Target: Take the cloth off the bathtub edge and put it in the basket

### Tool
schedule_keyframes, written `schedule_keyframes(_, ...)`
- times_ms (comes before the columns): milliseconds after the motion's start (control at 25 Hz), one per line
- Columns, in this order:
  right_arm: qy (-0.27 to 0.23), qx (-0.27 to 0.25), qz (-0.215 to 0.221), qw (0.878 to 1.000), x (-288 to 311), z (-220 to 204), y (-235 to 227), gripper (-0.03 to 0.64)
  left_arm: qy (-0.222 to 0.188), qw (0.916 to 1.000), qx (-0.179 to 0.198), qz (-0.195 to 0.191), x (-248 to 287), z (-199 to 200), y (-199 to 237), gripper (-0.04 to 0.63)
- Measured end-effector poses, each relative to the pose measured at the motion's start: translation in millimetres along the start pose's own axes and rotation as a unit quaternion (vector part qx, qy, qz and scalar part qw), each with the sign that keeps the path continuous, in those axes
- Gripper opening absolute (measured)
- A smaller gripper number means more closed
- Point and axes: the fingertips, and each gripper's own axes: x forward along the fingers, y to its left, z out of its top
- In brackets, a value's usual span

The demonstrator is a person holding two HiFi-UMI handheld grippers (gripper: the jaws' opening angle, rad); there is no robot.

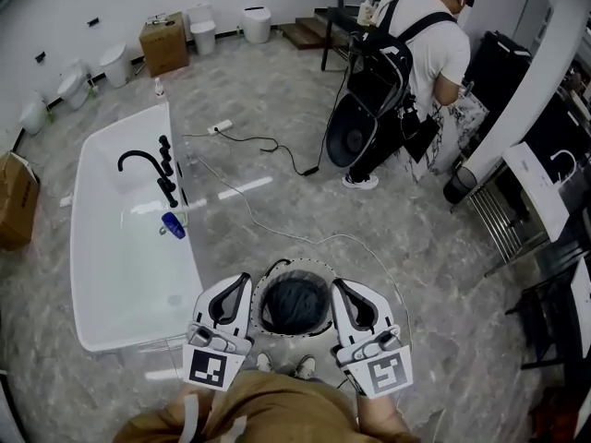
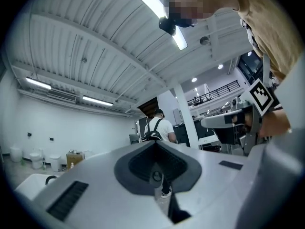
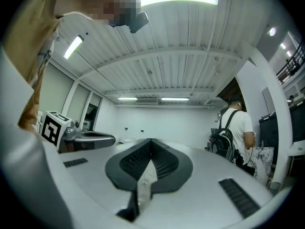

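From the left I see the tub [image 1: 120, 247], my left gripper [image 1: 238, 289] with jaws pressed together on nothing, the basket [image 1: 295, 266] between both grippers holding the dark cloth [image 1: 295, 305] (bunched up), and my right gripper [image 1: 343, 292], likewise closed and empty.

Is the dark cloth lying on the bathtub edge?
No, the dark cloth lies inside the basket on the floor, apart from the bathtub.

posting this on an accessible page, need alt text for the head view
The left gripper and right gripper, both shut, frame a round basket holding a dark cloth. A white bathtub with a black faucet lies to the left; a person stands at upper right.
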Motion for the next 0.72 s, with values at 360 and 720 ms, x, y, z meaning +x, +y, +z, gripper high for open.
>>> schedule_keyframes(360,-0.050,-0.026,0.009,0.998,8.7,32.1,11.4,0.006,-0.017,0.9994,0.011,0.029,-19.8,9.6,24.8,0.006)
schedule_keyframes(720,-0.059,-0.048,-0.002,0.997,-2.5,57.4,-9.6,0.006,-0.026,0.9996,-0.007,0.004,6.0,12.9,-2.9,0.006)
